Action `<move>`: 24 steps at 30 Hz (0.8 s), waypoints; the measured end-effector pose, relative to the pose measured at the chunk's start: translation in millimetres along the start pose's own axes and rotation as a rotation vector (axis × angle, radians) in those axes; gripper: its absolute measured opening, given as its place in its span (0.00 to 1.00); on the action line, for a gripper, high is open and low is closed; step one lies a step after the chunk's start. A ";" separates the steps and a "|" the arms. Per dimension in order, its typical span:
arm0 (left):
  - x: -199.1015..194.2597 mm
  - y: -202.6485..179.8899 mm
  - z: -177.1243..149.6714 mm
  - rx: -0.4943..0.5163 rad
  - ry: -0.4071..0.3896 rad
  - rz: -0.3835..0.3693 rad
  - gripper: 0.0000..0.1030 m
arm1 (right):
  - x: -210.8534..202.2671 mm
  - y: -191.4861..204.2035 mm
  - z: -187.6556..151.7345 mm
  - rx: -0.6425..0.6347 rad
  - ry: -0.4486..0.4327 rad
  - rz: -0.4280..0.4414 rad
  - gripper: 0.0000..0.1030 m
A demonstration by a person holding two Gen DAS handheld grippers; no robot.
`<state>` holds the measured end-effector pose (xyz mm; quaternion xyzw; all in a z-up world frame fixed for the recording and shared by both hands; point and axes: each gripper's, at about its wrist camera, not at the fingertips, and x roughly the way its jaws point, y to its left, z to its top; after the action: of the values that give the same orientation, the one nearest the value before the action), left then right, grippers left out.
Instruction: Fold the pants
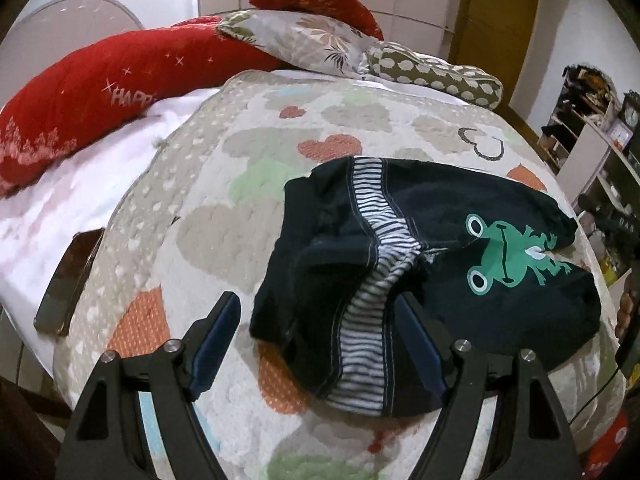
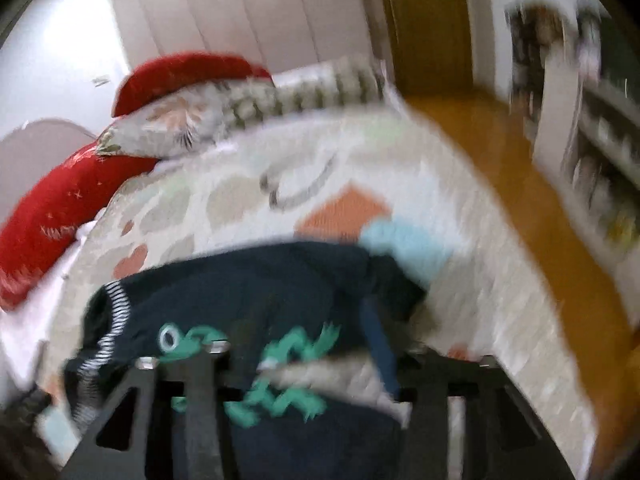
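Small dark navy pants (image 1: 440, 256) with a striped waistband (image 1: 372, 300) and a green frog print (image 1: 508, 256) lie bunched on the heart-patterned quilt (image 1: 224, 184). My left gripper (image 1: 320, 308) is open, its fingers either side of the waistband's near end, the right finger (image 1: 420, 344) on the cloth. The right wrist view is blurred by motion. It shows the pants (image 2: 248, 288) and frog print (image 2: 280, 360) right at my right gripper (image 2: 300, 336). Cloth lies over its left side, and one blue finger (image 2: 380, 344) shows, wide to the right.
A dark phone (image 1: 68, 280) lies on the white sheet at the bed's left edge. Red pillows (image 1: 100, 92) and patterned pillows (image 1: 320, 40) are at the head. Shelves (image 1: 600, 152) stand to the right past the bed's edge, over an orange floor (image 2: 540, 208).
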<state>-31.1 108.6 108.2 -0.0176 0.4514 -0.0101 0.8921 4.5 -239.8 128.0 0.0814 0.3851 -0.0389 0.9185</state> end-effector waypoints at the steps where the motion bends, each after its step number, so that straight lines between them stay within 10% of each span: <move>1: 1.5 -0.9 2.0 0.002 0.004 -0.003 0.76 | 1.3 4.8 -0.3 -0.054 -0.010 -0.007 0.70; 15: 35.5 -20.8 34.1 0.103 0.058 -0.011 0.76 | 56.1 -2.7 11.6 -0.089 0.193 0.014 0.70; 24: 108.3 -34.6 106.8 0.196 0.152 -0.179 0.76 | 104.4 6.3 51.3 -0.105 0.279 0.161 0.70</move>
<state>119.0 72.8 85.7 0.0303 0.5110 -0.1349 0.8484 114.4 -243.7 89.6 0.0687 0.5024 0.0667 0.8593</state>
